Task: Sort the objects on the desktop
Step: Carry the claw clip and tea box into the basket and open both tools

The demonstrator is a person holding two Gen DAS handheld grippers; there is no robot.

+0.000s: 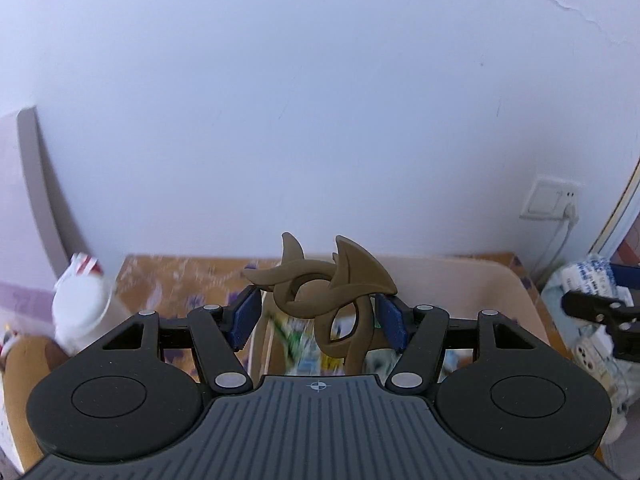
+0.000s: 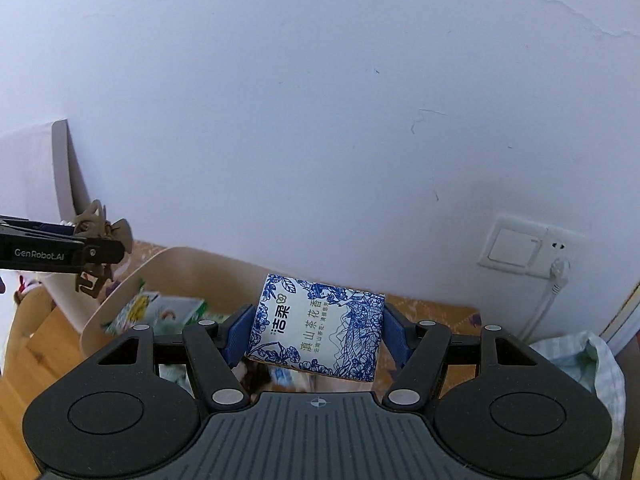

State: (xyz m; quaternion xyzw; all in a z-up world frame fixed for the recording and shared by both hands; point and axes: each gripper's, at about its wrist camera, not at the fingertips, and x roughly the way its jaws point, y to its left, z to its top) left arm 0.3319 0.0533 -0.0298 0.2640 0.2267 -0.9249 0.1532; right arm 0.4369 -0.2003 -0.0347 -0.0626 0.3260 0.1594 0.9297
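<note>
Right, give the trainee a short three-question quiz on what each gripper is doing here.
1. True or false: the left gripper is empty.
2. What does the right gripper hold? A) a white bottle B) a blue-and-white tissue pack C) a plug
3. What lies below both grippers, with packets inside it?

Key
1. False: its pads are shut on a brown interlocking ornament.
2. B: the tissue pack is clamped between the blue pads.
3. A beige bin, standing against the wall.
</note>
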